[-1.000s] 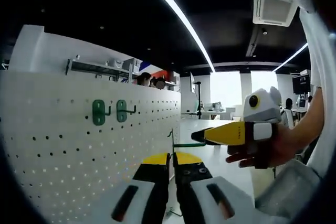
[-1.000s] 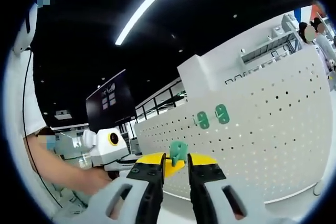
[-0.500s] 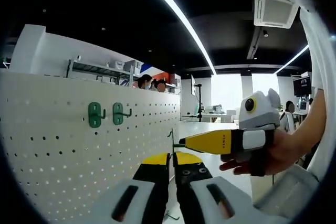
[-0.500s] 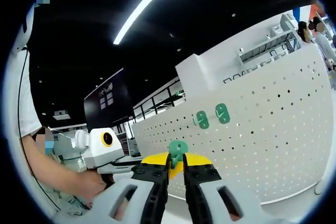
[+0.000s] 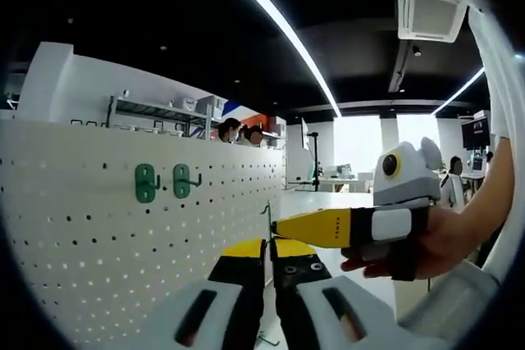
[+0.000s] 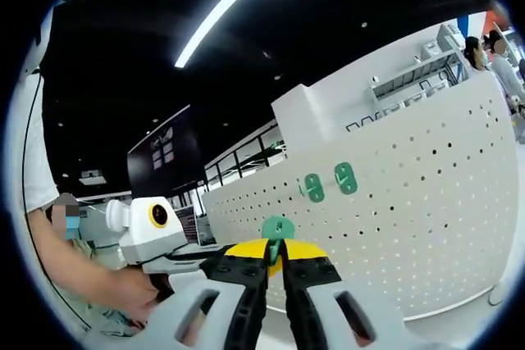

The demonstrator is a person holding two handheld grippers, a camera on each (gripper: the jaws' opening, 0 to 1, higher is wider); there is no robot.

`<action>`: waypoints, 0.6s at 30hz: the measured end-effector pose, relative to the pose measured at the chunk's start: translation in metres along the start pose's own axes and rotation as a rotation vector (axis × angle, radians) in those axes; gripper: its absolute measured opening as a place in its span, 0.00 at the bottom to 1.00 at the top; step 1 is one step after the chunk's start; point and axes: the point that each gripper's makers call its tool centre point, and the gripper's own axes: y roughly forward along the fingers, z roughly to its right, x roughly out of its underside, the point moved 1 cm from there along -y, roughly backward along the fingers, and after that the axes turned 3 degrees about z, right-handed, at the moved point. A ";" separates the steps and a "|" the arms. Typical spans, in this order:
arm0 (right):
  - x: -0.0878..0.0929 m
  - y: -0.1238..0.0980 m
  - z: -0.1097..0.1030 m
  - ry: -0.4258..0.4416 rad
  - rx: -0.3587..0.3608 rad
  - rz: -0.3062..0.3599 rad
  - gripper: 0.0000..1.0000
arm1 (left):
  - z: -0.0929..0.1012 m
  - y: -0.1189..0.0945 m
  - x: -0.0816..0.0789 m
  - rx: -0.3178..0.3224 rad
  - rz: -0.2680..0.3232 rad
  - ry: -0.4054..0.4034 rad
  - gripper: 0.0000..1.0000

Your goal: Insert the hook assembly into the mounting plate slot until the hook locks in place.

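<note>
1. In the left gripper view, a white board full of holes (image 5: 123, 227) stands on the left.
2. Two green hooks (image 5: 162, 182) hang on it, side by side.
3. The left claw (image 5: 268, 253) is pressed together on a thin green hook (image 5: 268, 217).
4. The right claw (image 5: 279, 225) comes in from the right, held by a hand (image 5: 426, 243).
5. In the right gripper view, the right claw (image 6: 275, 260) pinches a green hook plate (image 6: 278, 228) in front of the board (image 6: 410, 219).
</note>
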 end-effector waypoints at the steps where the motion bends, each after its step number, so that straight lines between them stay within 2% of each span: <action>1: 0.000 0.000 0.000 -0.010 0.003 0.000 0.03 | 0.000 0.000 0.000 -0.003 -0.001 0.001 0.02; 8: 0.002 0.001 0.000 -0.040 0.040 -0.019 0.02 | -0.001 -0.001 0.002 -0.013 -0.012 0.011 0.02; 18: -0.002 0.000 0.000 -0.052 0.045 -0.017 0.00 | 0.000 0.001 0.000 -0.015 0.002 0.011 0.03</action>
